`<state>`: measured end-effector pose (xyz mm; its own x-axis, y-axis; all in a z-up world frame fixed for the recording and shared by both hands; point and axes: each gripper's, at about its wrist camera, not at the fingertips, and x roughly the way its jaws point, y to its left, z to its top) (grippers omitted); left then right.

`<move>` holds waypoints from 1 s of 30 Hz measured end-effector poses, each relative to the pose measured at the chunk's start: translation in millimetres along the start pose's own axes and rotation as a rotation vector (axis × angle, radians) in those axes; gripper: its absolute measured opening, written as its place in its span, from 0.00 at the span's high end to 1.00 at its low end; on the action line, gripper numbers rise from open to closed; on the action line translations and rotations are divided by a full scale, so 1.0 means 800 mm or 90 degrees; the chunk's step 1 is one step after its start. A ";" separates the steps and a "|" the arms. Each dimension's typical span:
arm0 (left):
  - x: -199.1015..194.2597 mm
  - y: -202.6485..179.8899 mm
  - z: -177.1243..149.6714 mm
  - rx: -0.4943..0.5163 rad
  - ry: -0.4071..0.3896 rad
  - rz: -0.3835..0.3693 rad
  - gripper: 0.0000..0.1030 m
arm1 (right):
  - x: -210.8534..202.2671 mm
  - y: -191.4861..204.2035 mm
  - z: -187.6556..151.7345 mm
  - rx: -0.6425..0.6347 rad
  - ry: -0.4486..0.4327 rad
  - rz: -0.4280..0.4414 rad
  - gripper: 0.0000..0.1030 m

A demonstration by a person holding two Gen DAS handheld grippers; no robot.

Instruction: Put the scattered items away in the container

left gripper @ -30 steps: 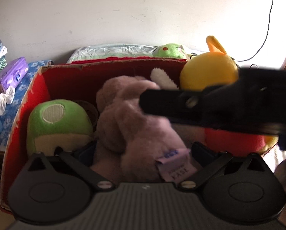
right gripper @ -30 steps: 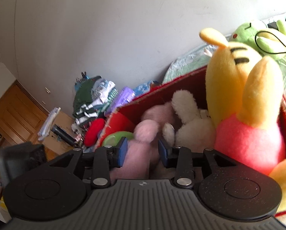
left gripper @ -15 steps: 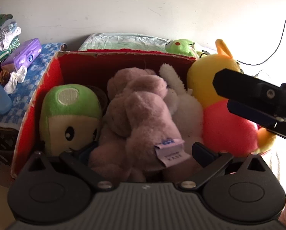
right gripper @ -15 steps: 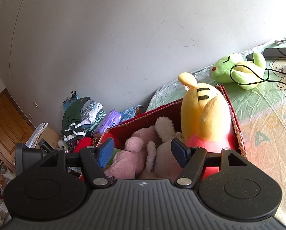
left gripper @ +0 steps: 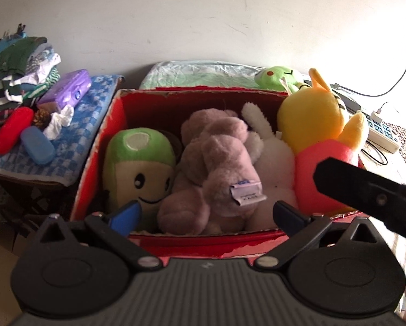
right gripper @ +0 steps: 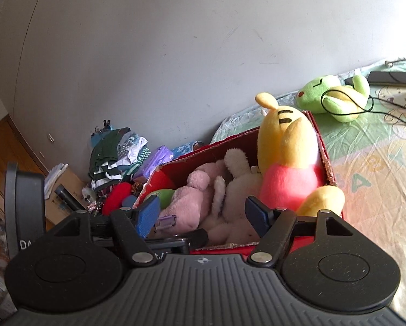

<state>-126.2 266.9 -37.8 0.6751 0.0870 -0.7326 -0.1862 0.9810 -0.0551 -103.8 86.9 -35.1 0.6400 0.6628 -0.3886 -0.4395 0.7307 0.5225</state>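
Filling up nicely, the red cardboard box is holding four plush toys: a green mushroom, a pink bunny, a white bunny and a yellow bear. Beyond the box, a green frog plush is lying on the bed, seemingly the last stray. The left gripper is standing with jaws apart and empty; the right gripper jaws are opening, gripping nothing.

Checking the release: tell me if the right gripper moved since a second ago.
Yes. The right gripper pulled back from the red box, fingers opening, nothing between them.
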 end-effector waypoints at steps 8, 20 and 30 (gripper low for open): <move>-0.023 -0.019 -0.013 0.005 -0.040 0.066 0.00 | -0.021 0.003 -0.003 -0.057 -0.022 -0.050 0.19; -0.026 -0.082 -0.023 0.000 0.008 0.145 0.00 | -0.052 -0.039 0.002 -0.061 0.041 -0.007 0.18; -0.018 -0.141 -0.036 0.005 0.080 0.155 0.00 | -0.065 -0.082 0.003 -0.046 0.085 0.006 0.19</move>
<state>-135.9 149.7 -40.5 0.5173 0.2987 -0.8020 -0.3264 0.9351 0.1378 -107.0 4.0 -47.1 0.5476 0.6826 -0.4839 -0.4923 0.7305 0.4733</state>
